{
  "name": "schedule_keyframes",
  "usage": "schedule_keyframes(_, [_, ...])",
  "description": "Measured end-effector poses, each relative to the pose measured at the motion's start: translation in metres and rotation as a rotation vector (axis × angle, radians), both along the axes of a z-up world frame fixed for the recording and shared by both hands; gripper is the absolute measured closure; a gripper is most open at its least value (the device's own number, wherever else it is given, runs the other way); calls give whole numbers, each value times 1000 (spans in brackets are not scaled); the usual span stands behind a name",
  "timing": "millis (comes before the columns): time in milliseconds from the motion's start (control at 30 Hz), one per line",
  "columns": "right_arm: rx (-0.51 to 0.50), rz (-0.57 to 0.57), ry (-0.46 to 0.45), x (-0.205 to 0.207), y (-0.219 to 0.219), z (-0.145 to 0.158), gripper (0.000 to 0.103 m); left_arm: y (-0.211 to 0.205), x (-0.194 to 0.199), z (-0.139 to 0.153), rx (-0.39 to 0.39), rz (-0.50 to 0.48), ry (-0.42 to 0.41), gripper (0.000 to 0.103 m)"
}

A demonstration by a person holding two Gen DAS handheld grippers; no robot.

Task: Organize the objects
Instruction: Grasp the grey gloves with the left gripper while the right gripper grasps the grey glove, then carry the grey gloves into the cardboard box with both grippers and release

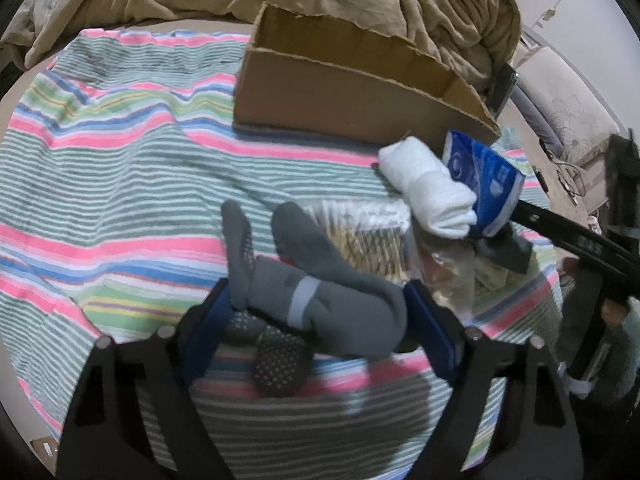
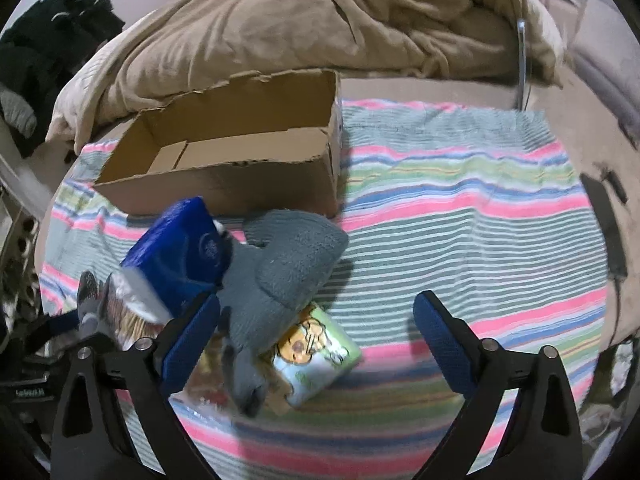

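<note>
My left gripper fingers clench the soft, light, floppy grey grip-dot socks mid-bundle, where I judge it safest, while my right gripper fingers stand released.

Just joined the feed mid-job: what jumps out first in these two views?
The left gripper is closed on a bundle of grey socks above the striped towel. Behind it sits an open cardboard box, with nothing visible inside. The right gripper hangs open beside a blue tissue pack.
</note>
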State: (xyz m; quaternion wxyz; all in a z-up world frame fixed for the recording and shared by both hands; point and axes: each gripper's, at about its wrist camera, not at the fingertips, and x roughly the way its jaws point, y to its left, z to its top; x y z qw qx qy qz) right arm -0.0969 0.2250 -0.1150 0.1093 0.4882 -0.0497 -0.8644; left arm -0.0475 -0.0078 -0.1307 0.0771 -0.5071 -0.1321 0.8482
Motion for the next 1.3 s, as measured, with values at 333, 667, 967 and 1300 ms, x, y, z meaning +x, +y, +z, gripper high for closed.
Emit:
schedule_keyframes(333, [-60, 86, 9, -6, -13, -10, 56, -5, 2, -3, 82, -10, 4, 52])
schedule_keyframes(667, [-75, 114, 50, 10, -9, 14, 71, -1, 13, 25, 101, -29, 92, 55])
schedule_keyframes(967, [-84, 118, 122, 21, -3, 49, 80, 0, 10, 62, 62, -47, 183, 55])
schedule_keyframes(1300, [-104, 139, 193, 20, -1, 79, 81, -3, -5, 87, 15, -56, 259, 55])
